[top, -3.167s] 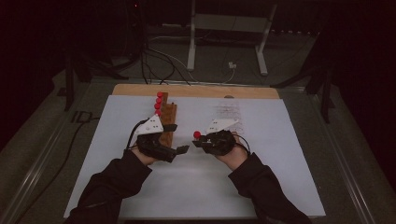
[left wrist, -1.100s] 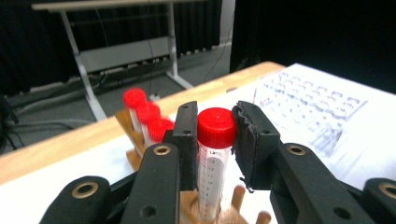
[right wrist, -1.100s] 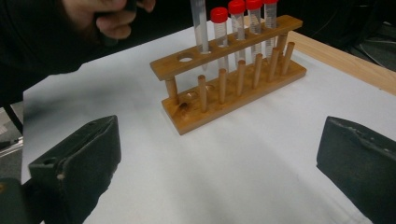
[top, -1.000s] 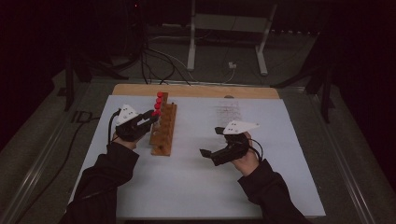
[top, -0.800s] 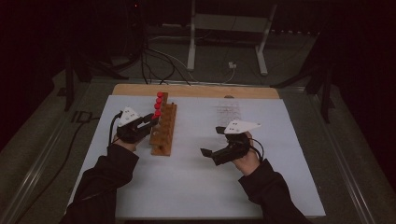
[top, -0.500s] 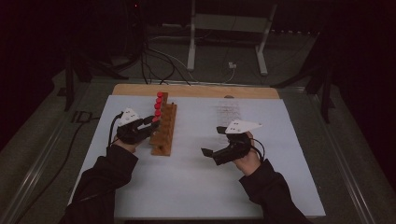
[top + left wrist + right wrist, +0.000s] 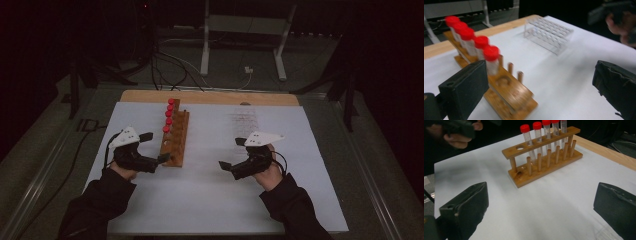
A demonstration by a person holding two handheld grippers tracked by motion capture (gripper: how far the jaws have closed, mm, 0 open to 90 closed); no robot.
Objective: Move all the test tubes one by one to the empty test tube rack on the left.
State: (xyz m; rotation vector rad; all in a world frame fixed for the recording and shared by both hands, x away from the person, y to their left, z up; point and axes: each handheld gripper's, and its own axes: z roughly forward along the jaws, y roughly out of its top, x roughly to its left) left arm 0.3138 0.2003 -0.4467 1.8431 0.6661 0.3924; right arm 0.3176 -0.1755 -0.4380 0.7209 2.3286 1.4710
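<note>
A wooden tube rack (image 7: 176, 136) stands left of centre on the white sheet, with several red-capped tubes (image 7: 169, 114) in its far holes. Its near hole (image 7: 520, 148) is empty. My left gripper (image 7: 155, 147) is open beside the rack's near left end, and the rack (image 7: 507, 93) and tubes (image 7: 471, 33) lie just ahead of its left jaw. My right gripper (image 7: 231, 153) is open over bare sheet to the rack's right and faces the rack (image 7: 544, 161). Nothing is between either pair of jaws.
A clear plastic rack (image 7: 245, 119) lies on the sheet at the far right of centre, also visible as the clear rack (image 7: 549, 32). A wooden board edge (image 7: 210, 96) runs along the table's far side. Cables and a stand's legs (image 7: 240, 45) lie on the floor beyond.
Both grippers have drawn away from the rack's near end since the earliest frame. In the last second the left gripper slid slightly toward the person, and the right stayed nearly still.
</note>
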